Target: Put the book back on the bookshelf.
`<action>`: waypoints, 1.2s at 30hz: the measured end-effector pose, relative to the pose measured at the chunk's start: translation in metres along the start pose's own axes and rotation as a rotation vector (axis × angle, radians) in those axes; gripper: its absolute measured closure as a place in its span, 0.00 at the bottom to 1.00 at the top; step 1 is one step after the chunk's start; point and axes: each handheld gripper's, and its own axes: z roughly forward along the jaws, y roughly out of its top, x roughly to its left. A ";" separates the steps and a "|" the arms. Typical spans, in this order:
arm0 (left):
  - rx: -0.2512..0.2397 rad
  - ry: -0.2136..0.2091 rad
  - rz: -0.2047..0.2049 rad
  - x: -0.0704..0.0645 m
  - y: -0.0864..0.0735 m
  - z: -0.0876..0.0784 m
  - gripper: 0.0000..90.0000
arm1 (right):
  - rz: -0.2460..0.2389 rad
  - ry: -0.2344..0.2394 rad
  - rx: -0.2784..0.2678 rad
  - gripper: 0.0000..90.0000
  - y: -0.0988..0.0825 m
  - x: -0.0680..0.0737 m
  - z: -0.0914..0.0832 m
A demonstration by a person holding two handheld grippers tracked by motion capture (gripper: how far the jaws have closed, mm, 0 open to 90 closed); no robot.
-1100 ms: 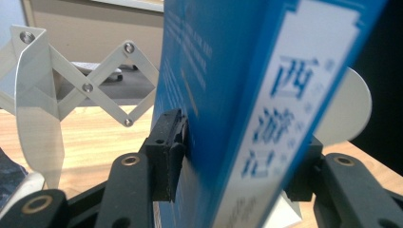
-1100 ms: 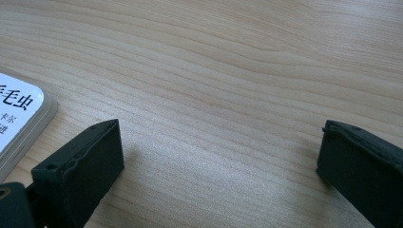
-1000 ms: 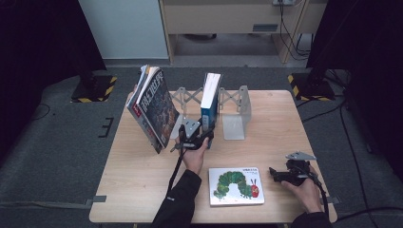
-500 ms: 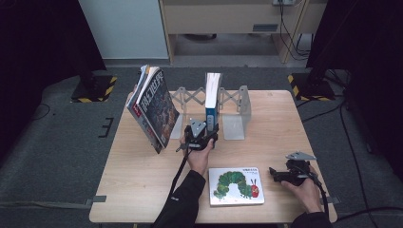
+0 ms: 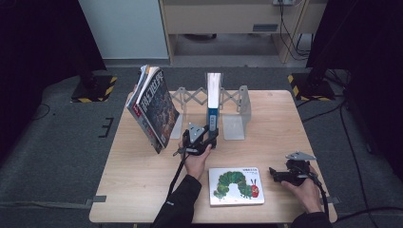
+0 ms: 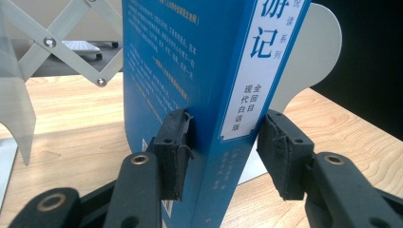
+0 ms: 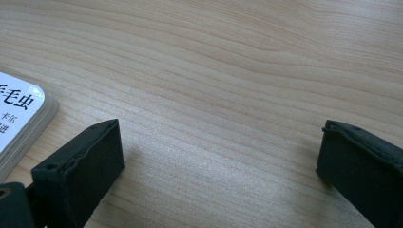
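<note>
A thick blue book (image 5: 213,102) stands upright in the expanding metal rack (image 5: 237,109), its spine toward me. My left gripper (image 5: 210,137) has just been closing on the blue book (image 6: 199,71) low down: in the left gripper view (image 6: 223,137) one pad presses the cover and the other meets the far side by the spine. My right gripper (image 5: 273,172) rests open on the table at the front right. In its own view (image 7: 218,147) bare wood lies between the jaws. A caterpillar picture book (image 5: 236,185) lies flat just to the left of the right gripper.
Several magazines and books (image 5: 154,109) lean against the rack's left end. The rack's scissor links (image 6: 47,42) and a white end plate (image 6: 313,52) flank the blue book. A corner of the picture book (image 7: 19,114) lies by my right gripper's left jaw. Dark floor surrounds the wooden table (image 5: 133,180).
My left gripper has shifted slightly right, up to the foot of the blue book, and its jaws have narrowed onto it. The right gripper has stayed put.
</note>
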 end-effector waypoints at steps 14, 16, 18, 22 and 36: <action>0.008 -0.001 -0.002 -0.007 0.003 0.006 0.58 | -0.001 0.001 0.001 0.02 0.000 0.000 0.000; 0.001 -0.002 0.001 -0.006 0.001 0.006 0.58 | 0.000 0.000 0.000 0.02 0.000 0.000 0.000; -0.002 -0.011 0.000 -0.005 -0.001 0.005 0.58 | 0.000 0.000 0.000 0.02 0.000 0.000 0.000; 0.018 -0.022 0.011 -0.003 -0.004 0.004 0.58 | 0.000 0.000 0.000 0.02 0.000 0.000 0.000; 0.039 -0.078 0.016 0.003 0.000 -0.007 0.53 | 0.001 0.000 0.000 0.02 0.000 0.000 0.000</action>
